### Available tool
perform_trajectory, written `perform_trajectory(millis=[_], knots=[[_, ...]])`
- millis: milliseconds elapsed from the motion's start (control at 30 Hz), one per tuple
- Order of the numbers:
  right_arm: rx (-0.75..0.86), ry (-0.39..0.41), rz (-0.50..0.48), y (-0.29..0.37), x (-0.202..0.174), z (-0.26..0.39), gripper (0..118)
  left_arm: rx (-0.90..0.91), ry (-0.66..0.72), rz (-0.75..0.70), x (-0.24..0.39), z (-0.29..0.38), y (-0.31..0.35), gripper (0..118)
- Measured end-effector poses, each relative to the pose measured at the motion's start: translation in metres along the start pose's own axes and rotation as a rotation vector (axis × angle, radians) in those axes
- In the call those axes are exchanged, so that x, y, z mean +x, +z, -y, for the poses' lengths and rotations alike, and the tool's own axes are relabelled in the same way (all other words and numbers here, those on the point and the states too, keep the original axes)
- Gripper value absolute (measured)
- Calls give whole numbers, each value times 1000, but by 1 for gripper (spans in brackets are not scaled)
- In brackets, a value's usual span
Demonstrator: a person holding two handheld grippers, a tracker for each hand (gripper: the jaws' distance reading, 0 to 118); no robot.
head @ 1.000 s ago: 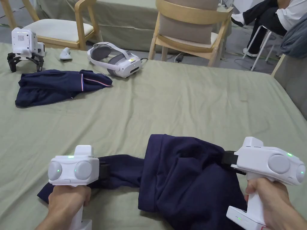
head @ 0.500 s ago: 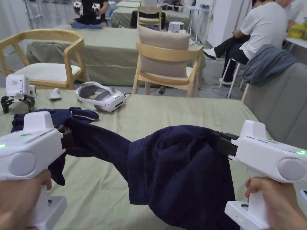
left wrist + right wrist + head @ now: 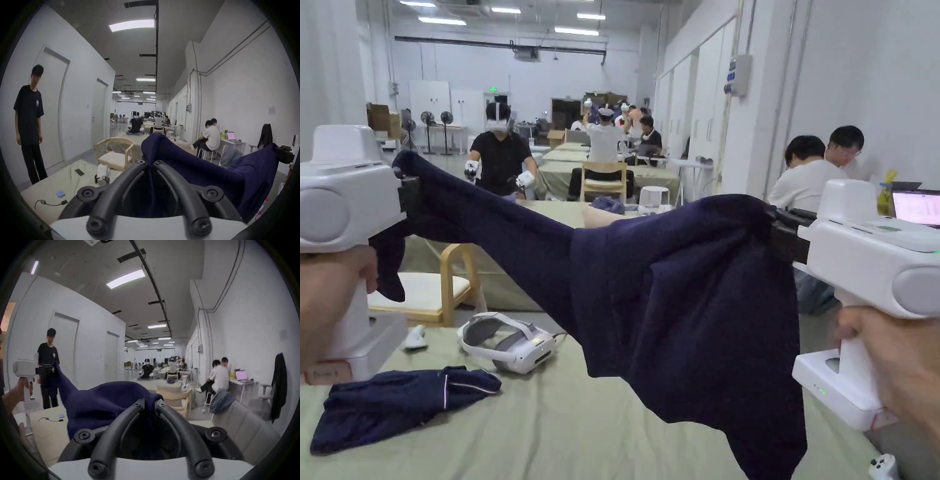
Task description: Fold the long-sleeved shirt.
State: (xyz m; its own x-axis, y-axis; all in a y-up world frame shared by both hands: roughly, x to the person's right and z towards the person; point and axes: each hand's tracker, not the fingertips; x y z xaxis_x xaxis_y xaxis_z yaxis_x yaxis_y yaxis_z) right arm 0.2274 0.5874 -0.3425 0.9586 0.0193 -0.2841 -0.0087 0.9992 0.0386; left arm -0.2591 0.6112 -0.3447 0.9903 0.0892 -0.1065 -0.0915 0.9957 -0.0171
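While aloft, navy shirt [image 3: 687, 300] hangs between both clenched claws.

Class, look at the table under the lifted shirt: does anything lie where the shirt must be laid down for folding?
Nothing visible lies under the shirt; the folded garment and headset lie to its left on the table.

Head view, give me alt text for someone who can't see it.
A navy long-sleeved shirt hangs in the air, stretched between the left hand-held gripper and the right hand-held gripper, each shut on the fabric. Below, on a green-covered table, lie another dark garment and a white headset.
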Motion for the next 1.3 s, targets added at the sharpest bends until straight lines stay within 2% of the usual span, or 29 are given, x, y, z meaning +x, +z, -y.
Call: perform_trajectory(millis=[67,167,233,300,467,600,800,933,1033,1100,1200,1300], knots=[[1,-18,24,-10,0,-20,8,18,-17,-11,4,-16,-9,6],[7,42,98,-30,-4,-44,8,51,-78,-46,12,-35,-19,6],[8,8,88,-44,-2,-54,8,58,-22,-38,13,-47,-29,6],[2,-2,120,-57,-3,-59,8,54,-24,-43,14,-52,-40,6],[4,42,122,-93,-6,-50,8,52,-62,-72,15,-47,-69,6],[-21,73,118,-132,-5,-18,8,17,-74,-94,11,-18,-100,6],[-157,71,119,-183,3,74,8,-144,-124,-99,4,75,-140,6],[-294,90,112,-190,2,153,7,-285,-136,-90,1,155,-150,6],[-408,69,82,-179,0,212,7,-395,-196,-85,2,219,-142,6],[-463,96,75,-163,-7,245,7,-483,-253,-59,1,259,-135,6],[-521,136,31,-127,-18,286,7,-570,-256,-39,-4,311,-106,6],[-550,147,10,-82,-27,319,7,-634,-196,-21,-14,351,-66,6]])
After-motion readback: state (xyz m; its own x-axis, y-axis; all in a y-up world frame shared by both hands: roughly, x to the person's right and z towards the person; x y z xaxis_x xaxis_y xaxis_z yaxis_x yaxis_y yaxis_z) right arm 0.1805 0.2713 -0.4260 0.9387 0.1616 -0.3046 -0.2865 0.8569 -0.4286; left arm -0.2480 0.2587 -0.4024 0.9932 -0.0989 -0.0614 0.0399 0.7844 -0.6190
